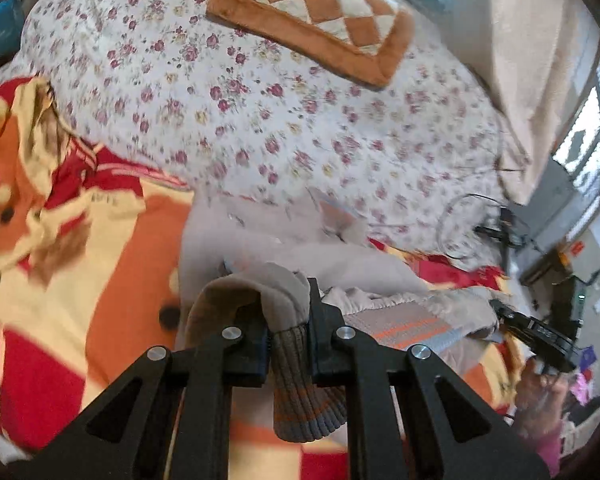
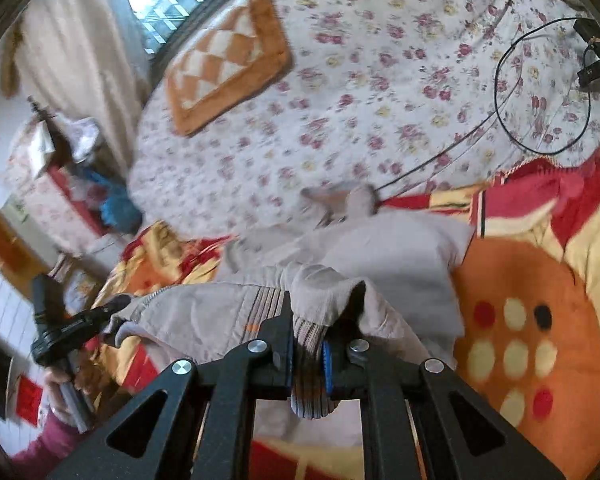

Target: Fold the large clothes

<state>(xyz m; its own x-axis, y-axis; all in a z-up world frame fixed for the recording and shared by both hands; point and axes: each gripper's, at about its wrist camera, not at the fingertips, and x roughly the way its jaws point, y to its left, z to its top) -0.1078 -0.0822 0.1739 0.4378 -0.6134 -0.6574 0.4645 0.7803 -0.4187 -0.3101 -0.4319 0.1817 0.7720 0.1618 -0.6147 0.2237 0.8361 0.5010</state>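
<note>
1. Bed (image 1: 340, 128) fills both views, spread with a white flowered quilt (image 2: 380, 100); nearer the cameras lies a blanket (image 1: 80, 280) in red, orange and cream.
2. Grey garment (image 1: 340, 256), a large piece with a ribbed, striped hem (image 1: 304, 392), lies bunched on that blanket, its far end reaching the edge of the flowered quilt.
3. Left claw (image 1: 288, 320) is pressed together on one corner of the hem; grey cloth drapes over its fingertips and the ribbed band hangs down between the jaws.
4. Right claw (image 2: 308, 344) is likewise pinching the hem at its other corner, with ribbed cloth caught between the blue pads (image 2: 327, 368).
5. Hem runs stretched between the two claws, lifted off the blanket, while the body of the garment trails down onto the bed.
6. Each wrist view shows the other claw at its side edge, gripped by a hand (image 2: 66, 392) in a pink sleeve.
7. Orange checked cushion (image 1: 320, 20) sits on the quilt's far side, near a window; a black cable (image 2: 540, 92) loops across the quilt.
</note>
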